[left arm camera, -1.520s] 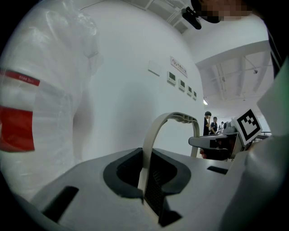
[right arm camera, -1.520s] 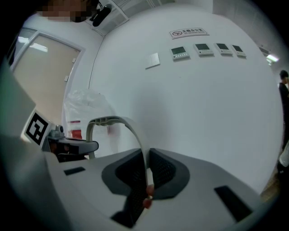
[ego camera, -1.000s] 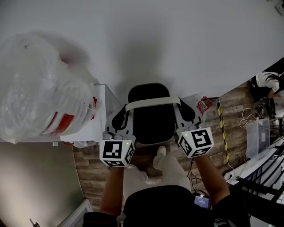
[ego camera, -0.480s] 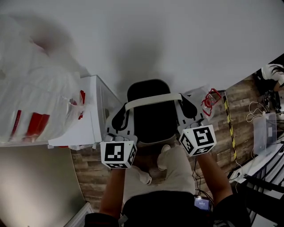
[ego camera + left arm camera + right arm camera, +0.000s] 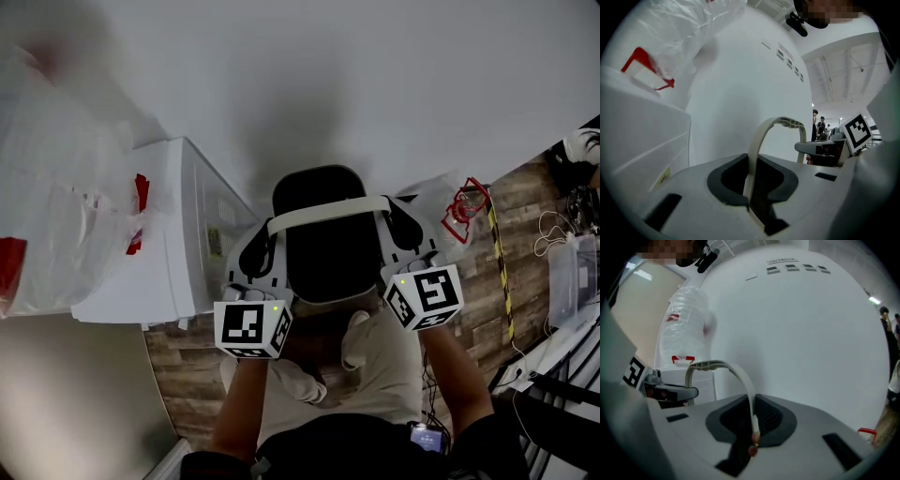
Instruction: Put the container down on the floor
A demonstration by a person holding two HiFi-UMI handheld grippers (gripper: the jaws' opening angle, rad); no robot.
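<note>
In the head view a black container (image 5: 326, 248) with a white bail handle (image 5: 328, 211) sits between my two grippers, over the wooden floor (image 5: 187, 361). My left gripper (image 5: 255, 261) is shut on the handle's left end and my right gripper (image 5: 405, 232) on its right end. The left gripper view shows the handle (image 5: 776, 124) arching up out of the left gripper (image 5: 751, 187). The right gripper view shows the handle (image 5: 717, 365) pinched in the right gripper (image 5: 752, 425). Whether the container's base touches the floor is hidden.
A white drawer cabinet (image 5: 178, 234) stands close on the left with a clear plastic bag (image 5: 56, 216) on top. A white wall (image 5: 375, 84) lies straight ahead. To the right are a red-printed bag (image 5: 464, 202), yellow-black tape (image 5: 497, 262), cables and a clear box (image 5: 572, 272).
Both grippers keep their grip on the handle. In the head view the cabinet and plastic bag have slid left and the cabinet looks larger; the container sits slightly lower.
</note>
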